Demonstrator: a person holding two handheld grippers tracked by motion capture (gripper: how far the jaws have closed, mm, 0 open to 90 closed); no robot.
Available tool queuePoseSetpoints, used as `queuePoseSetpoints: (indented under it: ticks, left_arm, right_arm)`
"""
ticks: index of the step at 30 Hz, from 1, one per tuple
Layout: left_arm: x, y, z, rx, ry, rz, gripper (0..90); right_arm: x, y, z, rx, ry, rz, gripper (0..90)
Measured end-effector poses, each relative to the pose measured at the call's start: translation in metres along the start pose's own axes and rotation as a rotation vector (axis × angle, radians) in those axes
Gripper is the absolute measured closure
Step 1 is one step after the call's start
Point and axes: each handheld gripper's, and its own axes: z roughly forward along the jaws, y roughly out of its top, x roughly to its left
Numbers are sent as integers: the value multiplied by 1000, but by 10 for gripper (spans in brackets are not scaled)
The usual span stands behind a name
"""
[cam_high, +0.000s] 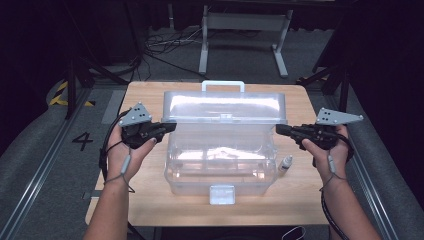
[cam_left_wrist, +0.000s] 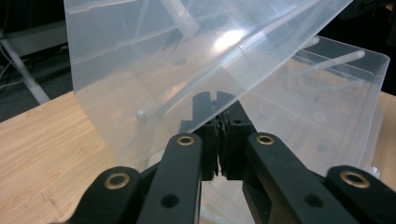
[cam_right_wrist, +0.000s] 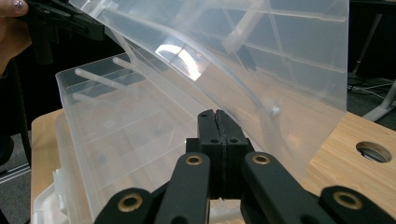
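Observation:
A clear plastic toolbox (cam_high: 172, 172) stands in the middle of the wooden table (cam_high: 145, 200). Its lid (cam_high: 225, 107) is raised and tilted back, with the white handle (cam_high: 223, 85) on top. My left gripper (cam_high: 172, 126) is shut, its tips against the lid's left end. In the left gripper view its tips (cam_left_wrist: 217, 100) show through the lid's lower edge (cam_left_wrist: 154, 70). At the lid's right end my right gripper (cam_high: 278, 129) is shut too, and its tips (cam_right_wrist: 217, 114) meet the lid's side (cam_right_wrist: 289, 60). Whether either pinches the plastic I cannot tell.
A small white dropper bottle (cam_high: 285, 164) stands on the table right of the box. The box's front latch (cam_high: 222, 194) faces the near edge. A round hole (cam_right_wrist: 373, 151) is cut in the tabletop. Floor rails, cables and a grey stand's legs (cam_high: 245, 45) surround the table.

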Motion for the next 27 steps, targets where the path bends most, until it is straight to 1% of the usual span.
queuePoseSetpoints:
  ticks: [2,5,7,10,11,14,17,18,20,23,24,25,26,27]
  left_arm:
    - [1,0,0,-1,-2,-1,886]
    - [4,1,1,-12,-6,-4,892]
    - [5,1,1,-21,0,3,892]
    - [5,1,1,-23,6,2,894]
    - [5,2,2,-23,12,10,894]
    - [6,3,2,-26,9,2,895]
    - [6,6,3,-16,25,9,895]
    - [6,7,3,-15,28,12,895]
    - [8,10,4,-24,23,11,895]
    - [10,13,5,-32,27,6,895]
    - [10,13,6,-37,31,3,895]
    - [11,14,7,-39,33,6,895]
    - [11,14,7,-39,33,6,895]
    - [11,15,7,-44,37,3,895]
  right_arm:
    - [0,0,0,3,-2,1,900]
    - [1,6,0,24,-3,-34,900]
    - [2,9,0,39,-16,-51,900]
    - [5,13,0,60,-32,-66,900]
    - [6,14,1,67,-40,-69,900]
    - [7,15,1,71,-47,-72,900]
    - [9,16,1,62,-40,-70,900]
    - [12,16,0,54,-49,-66,893]
    - [14,15,-2,47,-60,-64,850]
    - [16,14,-8,27,-63,-38,761]
    - [17,14,-9,22,-69,-38,732]
    - [18,14,-12,13,-90,-37,679]
    - [18,14,-12,13,-90,-37,679]
    - [19,14,-17,-9,-103,-17,649]
